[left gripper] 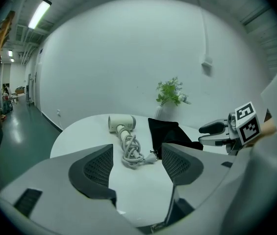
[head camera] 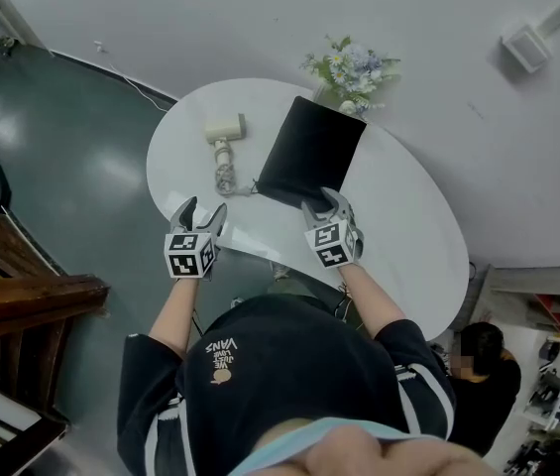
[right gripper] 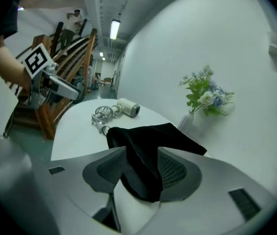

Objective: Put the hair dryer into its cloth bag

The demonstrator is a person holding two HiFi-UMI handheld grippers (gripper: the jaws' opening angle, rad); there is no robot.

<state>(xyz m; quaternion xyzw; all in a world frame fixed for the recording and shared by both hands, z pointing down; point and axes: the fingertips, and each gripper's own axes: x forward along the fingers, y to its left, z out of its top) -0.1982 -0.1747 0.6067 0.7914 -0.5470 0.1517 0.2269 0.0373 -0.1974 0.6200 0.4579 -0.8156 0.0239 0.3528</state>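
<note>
A cream hair dryer (head camera: 226, 127) lies on the white oval table (head camera: 408, 226) with its coiled cord (head camera: 225, 177) trailing toward me. Beside it, to the right, lies the flat black cloth bag (head camera: 311, 152). My left gripper (head camera: 205, 206) hovers at the table's near edge, just short of the cord, open with nothing between its jaws. In the left gripper view the dryer (left gripper: 122, 122) and cord (left gripper: 132, 153) lie ahead of the jaws. My right gripper (head camera: 324, 198) is at the bag's near edge. In the right gripper view the bag (right gripper: 153, 141) fills the gap between the wide-spread jaws.
A vase of flowers (head camera: 351, 67) stands at the table's far edge behind the bag. A wooden staircase (head camera: 22, 296) is on the left. Another person (head camera: 483, 365) stands at the lower right beside shelving. A white wall runs behind the table.
</note>
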